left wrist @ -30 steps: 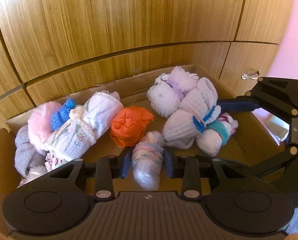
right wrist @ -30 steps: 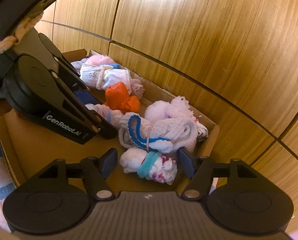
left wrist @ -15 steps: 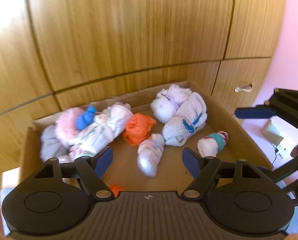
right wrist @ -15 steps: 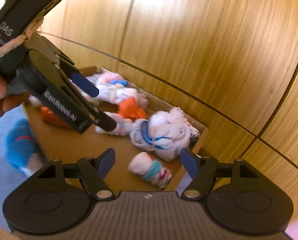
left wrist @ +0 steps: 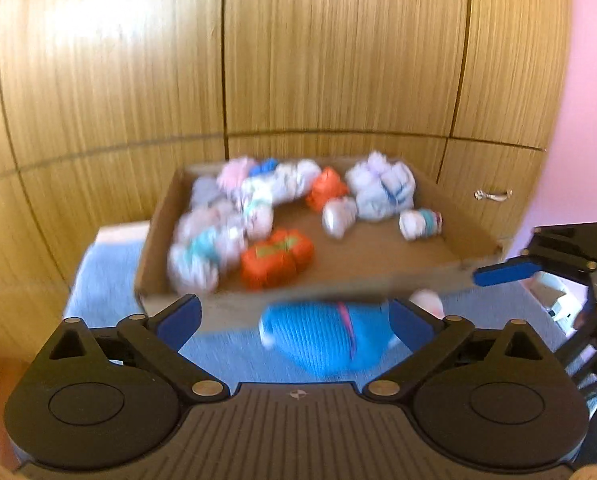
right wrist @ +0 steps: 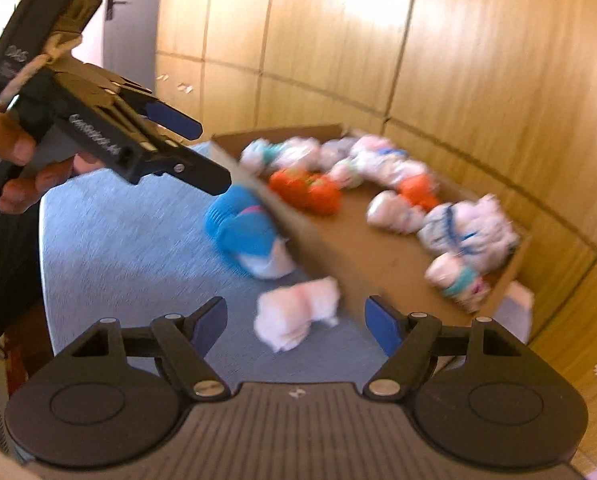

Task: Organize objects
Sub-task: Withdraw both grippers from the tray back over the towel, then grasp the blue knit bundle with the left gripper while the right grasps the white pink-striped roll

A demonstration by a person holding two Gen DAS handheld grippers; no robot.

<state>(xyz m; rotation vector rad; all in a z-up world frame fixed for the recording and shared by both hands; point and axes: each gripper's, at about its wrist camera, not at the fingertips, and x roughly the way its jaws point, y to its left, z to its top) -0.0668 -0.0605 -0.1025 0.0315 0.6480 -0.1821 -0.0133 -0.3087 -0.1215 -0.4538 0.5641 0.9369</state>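
The left gripper (left wrist: 294,318) has just been opening, fingers wide and empty over a blue sock (left wrist: 326,340) on the bench (right wrist: 130,248). The right gripper (right wrist: 296,320), also opening, holds nothing above a pink sock (right wrist: 294,316) beside the box (right wrist: 338,252).

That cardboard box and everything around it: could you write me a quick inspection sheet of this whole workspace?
Surface: blue-grey carpeted top; the cardboard box sits on it.
Job's things: rolled sock bundles in the box, among them an orange bundle near the front wall; a blue sock bundle and a pale pink bundle lie outside it on the carpet.
Clutter: nothing seen.
Grippers: left gripper open, its fingers having just spread, nothing gripped; right gripper open, also just widened, nothing gripped. A hand holds the left one.
Cables: nothing clearly seen.
Surroundings: wooden cabinet doors behind, a metal handle, a pink wall.
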